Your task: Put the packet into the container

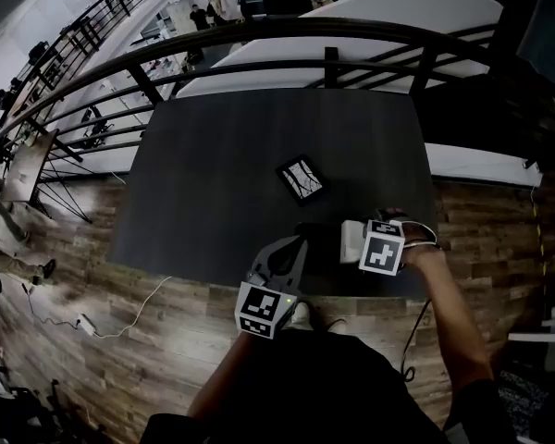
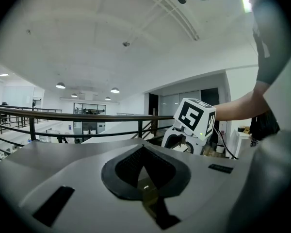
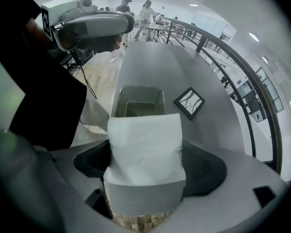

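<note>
Two hand-held grippers work at a dark table beside a balcony railing, with the drop not yet made. It looks easy to fumble. The left gripper is tipped up toward the ceiling and steadies nothing. The open container sits to its right, close to the table's near edge. The soft white packet looks about as wide as the container's mouth. Let go off-centre or too early, it could hang on the rim or slide off toward the floor, and a knock from the jaws could shift the unheld container.

The left gripper's jaws are pressed together with nothing between them. The right gripper is clamped on the packet's lower end, which stands up between its jaws. The container lies just ahead of and below this gripper. A small framed picture lies further ahead and to its right, apart from the container.
</note>
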The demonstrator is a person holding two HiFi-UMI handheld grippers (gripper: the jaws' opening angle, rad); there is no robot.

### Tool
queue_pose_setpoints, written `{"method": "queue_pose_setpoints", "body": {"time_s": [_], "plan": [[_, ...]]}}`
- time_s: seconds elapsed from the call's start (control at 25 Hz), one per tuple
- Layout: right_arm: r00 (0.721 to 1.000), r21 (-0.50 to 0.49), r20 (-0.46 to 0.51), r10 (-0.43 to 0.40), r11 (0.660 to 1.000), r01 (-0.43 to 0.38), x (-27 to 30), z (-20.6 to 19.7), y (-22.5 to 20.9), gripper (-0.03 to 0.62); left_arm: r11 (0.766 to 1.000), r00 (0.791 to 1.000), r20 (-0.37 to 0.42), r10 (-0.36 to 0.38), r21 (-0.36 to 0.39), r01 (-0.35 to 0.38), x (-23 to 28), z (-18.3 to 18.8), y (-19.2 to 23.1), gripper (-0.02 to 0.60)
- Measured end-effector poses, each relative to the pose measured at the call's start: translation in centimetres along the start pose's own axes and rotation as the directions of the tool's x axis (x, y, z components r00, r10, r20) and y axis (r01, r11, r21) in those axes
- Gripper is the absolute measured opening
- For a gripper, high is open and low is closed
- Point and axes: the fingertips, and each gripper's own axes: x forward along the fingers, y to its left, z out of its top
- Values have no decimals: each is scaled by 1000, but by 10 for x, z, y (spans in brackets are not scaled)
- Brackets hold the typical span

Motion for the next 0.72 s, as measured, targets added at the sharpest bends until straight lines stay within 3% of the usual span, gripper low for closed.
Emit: {"method": "queue_pose_setpoints", "body": {"time_s": [0.36, 0.72], "plan": [[999, -12, 8, 49, 999, -49, 21, 35, 12, 456, 998, 998, -12, 68, -15, -68, -24, -9, 16, -6], [998, 3, -9, 64, 998, -64, 45, 34, 19, 456, 995, 995, -15, 99, -23, -99, -36, -12, 23, -6]]}}
